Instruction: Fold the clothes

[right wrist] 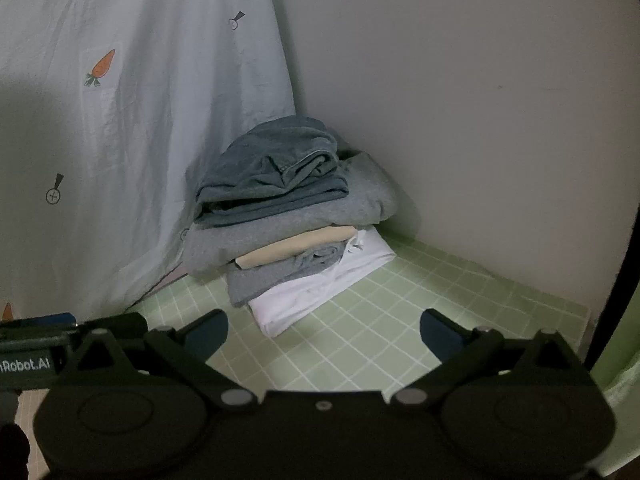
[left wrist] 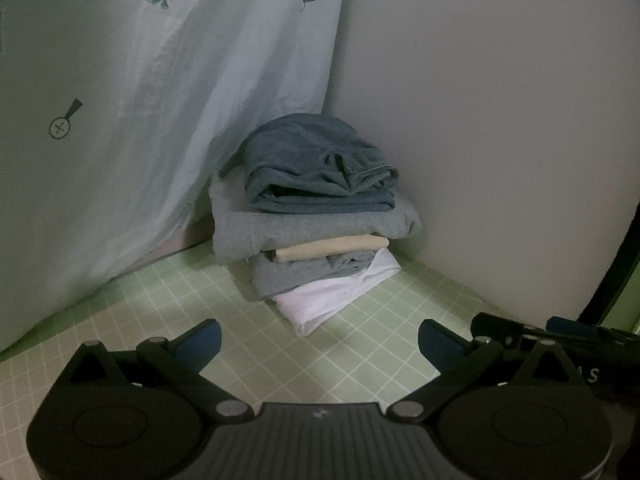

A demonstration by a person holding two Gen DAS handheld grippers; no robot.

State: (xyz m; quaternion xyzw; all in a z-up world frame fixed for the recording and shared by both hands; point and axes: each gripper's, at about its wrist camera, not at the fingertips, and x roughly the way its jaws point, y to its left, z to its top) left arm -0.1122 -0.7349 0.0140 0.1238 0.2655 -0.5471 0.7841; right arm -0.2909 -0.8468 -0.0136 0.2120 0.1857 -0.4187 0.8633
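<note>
Judged near complete: folded clothes (left wrist: pixel 316 216) stacked in the corner on the checked sheet (left wrist: pixel 360 360) against the wall (left wrist: pixel 500 120), left gripper (left wrist: pixel 320 340) and right gripper (right wrist: pixel 322 334) both spread wide, grasping nothing, no unfolded garment visible.

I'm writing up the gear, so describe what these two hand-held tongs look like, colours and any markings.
Both look alike. The left tongs have a matte black body with two round housings, angled black link arms with silver rivets, a ribbed grey centre panel and dark blue finger pads. The right tongs match, though their centre looks plain black. White lettering ending "Robot.AI" shows on the left one's side.
</note>
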